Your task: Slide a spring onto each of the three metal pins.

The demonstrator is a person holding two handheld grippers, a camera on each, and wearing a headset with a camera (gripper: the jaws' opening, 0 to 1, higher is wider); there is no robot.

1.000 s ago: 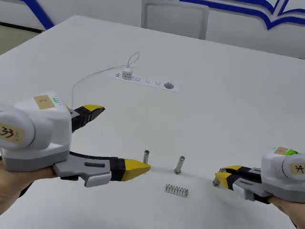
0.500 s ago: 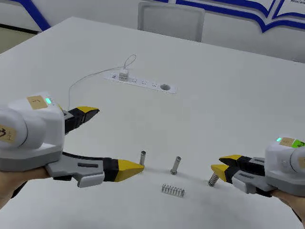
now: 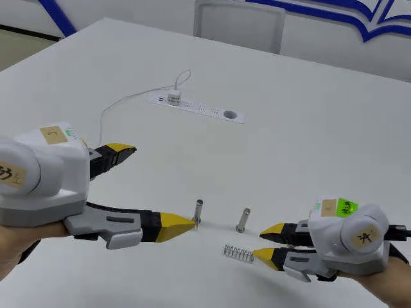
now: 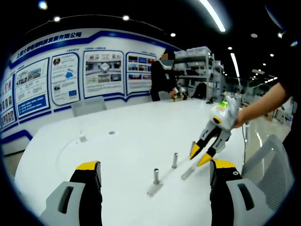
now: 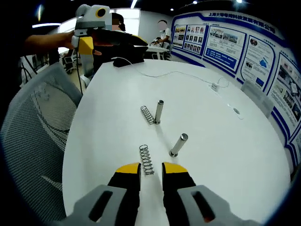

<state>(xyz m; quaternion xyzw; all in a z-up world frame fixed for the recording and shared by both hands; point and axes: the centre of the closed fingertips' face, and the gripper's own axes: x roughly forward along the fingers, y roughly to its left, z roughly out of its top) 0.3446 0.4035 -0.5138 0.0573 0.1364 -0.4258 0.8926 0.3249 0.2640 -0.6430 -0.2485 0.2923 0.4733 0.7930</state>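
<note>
Your left gripper [image 3: 151, 187] is spread wide and empty. The near pin [image 3: 198, 210] stands bare just off its lower tip, and a loose spring [image 4: 154, 189] lies at that pin's foot, straight ahead between the jaws in the left gripper view. Your right gripper [image 5: 151, 170] is at a narrow gap with nothing in it. A second spring [image 5: 146, 159] lies flat on the white table [image 5: 117, 84] just ahead of its tips, and the far pin [image 5: 178, 144] stands bare just beyond, slightly right of that spring in the right gripper view.
</note>
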